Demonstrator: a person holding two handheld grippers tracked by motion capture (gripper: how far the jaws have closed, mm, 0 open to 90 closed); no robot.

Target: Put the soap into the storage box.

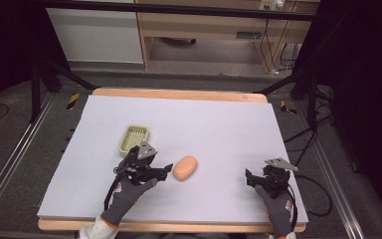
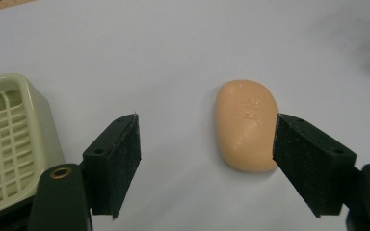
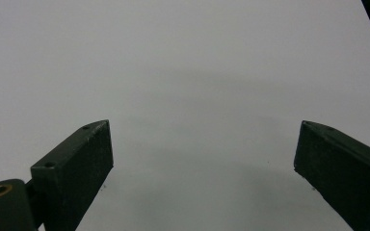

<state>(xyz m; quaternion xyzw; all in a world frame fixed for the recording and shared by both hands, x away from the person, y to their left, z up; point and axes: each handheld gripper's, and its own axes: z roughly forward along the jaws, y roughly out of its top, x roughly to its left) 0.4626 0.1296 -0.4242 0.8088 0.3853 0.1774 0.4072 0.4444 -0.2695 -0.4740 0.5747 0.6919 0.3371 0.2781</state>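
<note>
A peach-coloured oval soap bar [image 1: 185, 168] lies on the white table sheet, just right of my left gripper [image 1: 160, 172]. In the left gripper view the soap bar [image 2: 246, 125] sits ahead of the left gripper [image 2: 206, 161], close to the right jaw, with the jaws open and nothing between them. A pale green slotted soap dish [image 1: 134, 139] stands behind the left gripper; the soap dish [image 2: 9, 139] is at that view's left edge. My right gripper [image 1: 251, 179] rests open near the table's front right, and the right gripper [image 3: 203, 166] has bare sheet between its jaws.
The white sheet [image 1: 214, 124] covers a wooden table whose front edge [image 1: 179, 227] is near both gloved hands. Dark frame legs and cables stand on the floor at the sides, and a wooden desk is beyond the table.
</note>
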